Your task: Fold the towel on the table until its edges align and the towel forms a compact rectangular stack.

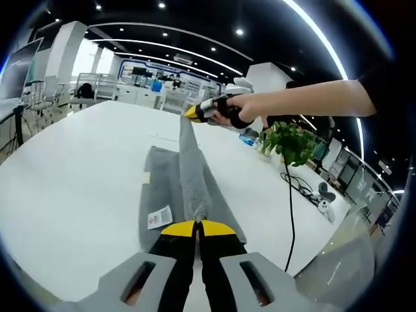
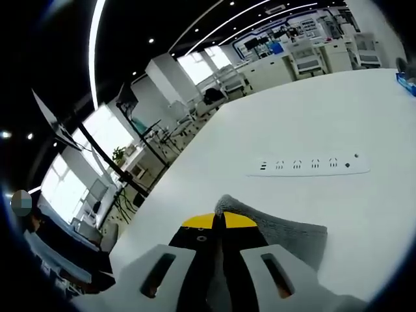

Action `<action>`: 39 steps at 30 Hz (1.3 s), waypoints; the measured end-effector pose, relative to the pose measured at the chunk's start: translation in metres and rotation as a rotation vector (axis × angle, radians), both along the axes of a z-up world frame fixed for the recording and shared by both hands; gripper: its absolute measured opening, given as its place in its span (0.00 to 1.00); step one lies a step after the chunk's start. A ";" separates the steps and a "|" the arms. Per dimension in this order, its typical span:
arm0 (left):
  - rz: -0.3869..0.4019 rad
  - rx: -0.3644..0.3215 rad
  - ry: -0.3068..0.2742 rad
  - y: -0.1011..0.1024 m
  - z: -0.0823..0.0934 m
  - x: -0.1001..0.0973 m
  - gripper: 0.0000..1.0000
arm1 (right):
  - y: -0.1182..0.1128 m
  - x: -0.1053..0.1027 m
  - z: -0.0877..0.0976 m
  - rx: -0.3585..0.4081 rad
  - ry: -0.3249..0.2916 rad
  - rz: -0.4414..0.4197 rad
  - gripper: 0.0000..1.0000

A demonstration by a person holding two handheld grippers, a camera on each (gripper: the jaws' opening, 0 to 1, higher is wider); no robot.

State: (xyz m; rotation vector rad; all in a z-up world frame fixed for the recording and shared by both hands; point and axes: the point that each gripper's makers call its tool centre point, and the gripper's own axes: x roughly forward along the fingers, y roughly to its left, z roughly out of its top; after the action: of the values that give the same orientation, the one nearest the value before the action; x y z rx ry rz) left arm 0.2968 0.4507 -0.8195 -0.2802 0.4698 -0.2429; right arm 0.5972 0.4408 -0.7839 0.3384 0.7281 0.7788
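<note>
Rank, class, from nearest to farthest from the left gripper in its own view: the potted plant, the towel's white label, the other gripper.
1. White label, just left of the left gripper.
2. Right gripper, straight ahead, holding the towel.
3. Potted plant, far right.

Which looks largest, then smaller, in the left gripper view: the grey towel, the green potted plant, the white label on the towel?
1. The grey towel, stretched between both grippers.
2. The green potted plant; it stands farther from the camera, so its true size is unsure.
3. The white label on the towel, clearly smallest.
</note>
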 end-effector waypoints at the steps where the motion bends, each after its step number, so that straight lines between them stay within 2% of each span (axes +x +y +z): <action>1: 0.007 -0.001 -0.001 0.001 0.001 0.000 0.01 | 0.001 0.000 -0.002 -0.003 0.003 0.001 0.00; 19: 0.086 -0.025 0.067 0.028 -0.018 -0.001 0.01 | 0.028 0.003 -0.033 -0.032 0.035 0.031 0.00; 28: 0.163 -0.114 0.160 0.039 -0.040 -0.003 0.01 | 0.040 0.004 -0.051 -0.039 0.056 0.040 0.00; 35: 0.179 -0.135 0.189 0.040 -0.046 -0.001 0.01 | 0.046 0.006 -0.063 -0.057 0.066 0.044 0.00; 39: 0.203 -0.162 0.220 0.045 -0.056 -0.002 0.01 | 0.050 0.006 -0.072 -0.062 0.070 0.049 0.00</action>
State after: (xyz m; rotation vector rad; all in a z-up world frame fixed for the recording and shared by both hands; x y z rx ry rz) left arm 0.2948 0.4955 -0.8760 -0.5134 0.6353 -0.0514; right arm 0.6028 0.4913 -0.8562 0.2935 0.8268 0.7922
